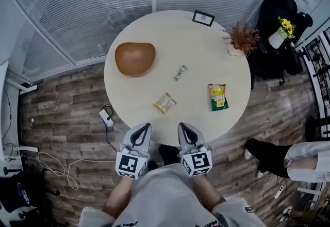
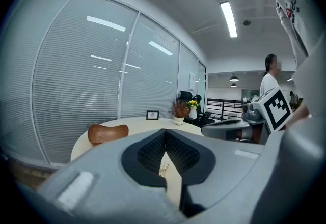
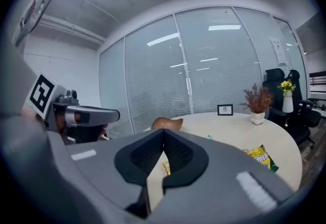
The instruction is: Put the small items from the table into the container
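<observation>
Head view: a round desk (image 1: pixel 206 45) carries a brown bowl-shaped container (image 1: pixel 135 58) at its left. A green twist-wrapped sweet (image 1: pixel 180 72) lies near the centre, a small yellow packet (image 1: pixel 164 103) toward the near edge and a yellow-green snack bag (image 1: pixel 218 97) to the right, all well apart. The left gripper (image 1: pixel 148 126) and right gripper (image 1: pixel 181 126) hover side by side over the near edge. Each has its fingers closed tip to tip and holds nothing.
</observation>
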`<act>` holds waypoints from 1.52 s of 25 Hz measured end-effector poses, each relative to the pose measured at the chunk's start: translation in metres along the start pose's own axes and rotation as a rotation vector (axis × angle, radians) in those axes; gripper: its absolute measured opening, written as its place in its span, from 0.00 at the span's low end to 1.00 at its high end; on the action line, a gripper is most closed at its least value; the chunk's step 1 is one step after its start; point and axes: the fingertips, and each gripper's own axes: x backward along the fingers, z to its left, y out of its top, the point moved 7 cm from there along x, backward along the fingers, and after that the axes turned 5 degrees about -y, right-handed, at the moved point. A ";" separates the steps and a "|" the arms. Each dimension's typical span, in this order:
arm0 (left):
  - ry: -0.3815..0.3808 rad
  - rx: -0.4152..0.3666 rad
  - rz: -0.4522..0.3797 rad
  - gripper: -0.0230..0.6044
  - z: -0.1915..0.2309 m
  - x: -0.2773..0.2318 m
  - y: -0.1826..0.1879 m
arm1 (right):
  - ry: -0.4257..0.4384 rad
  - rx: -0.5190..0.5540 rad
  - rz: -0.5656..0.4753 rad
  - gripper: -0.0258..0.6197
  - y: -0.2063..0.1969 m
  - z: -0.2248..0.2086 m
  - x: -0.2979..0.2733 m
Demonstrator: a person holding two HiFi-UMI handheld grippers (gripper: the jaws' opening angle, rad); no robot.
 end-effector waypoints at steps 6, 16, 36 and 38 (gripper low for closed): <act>-0.005 0.014 0.028 0.03 0.023 -0.063 0.005 | 0.025 0.019 0.048 0.05 -0.002 -0.049 -0.056; -0.019 0.025 0.094 0.03 0.035 -0.128 0.010 | -0.254 0.075 0.252 0.27 -0.059 -0.209 -0.107; -0.051 0.058 0.182 0.03 0.054 -0.164 -0.004 | -0.340 -0.061 0.619 0.72 -0.154 -0.301 -0.133; -0.047 0.060 0.182 0.03 0.055 -0.164 -0.005 | -0.321 -0.052 0.637 0.60 -0.152 -0.295 -0.136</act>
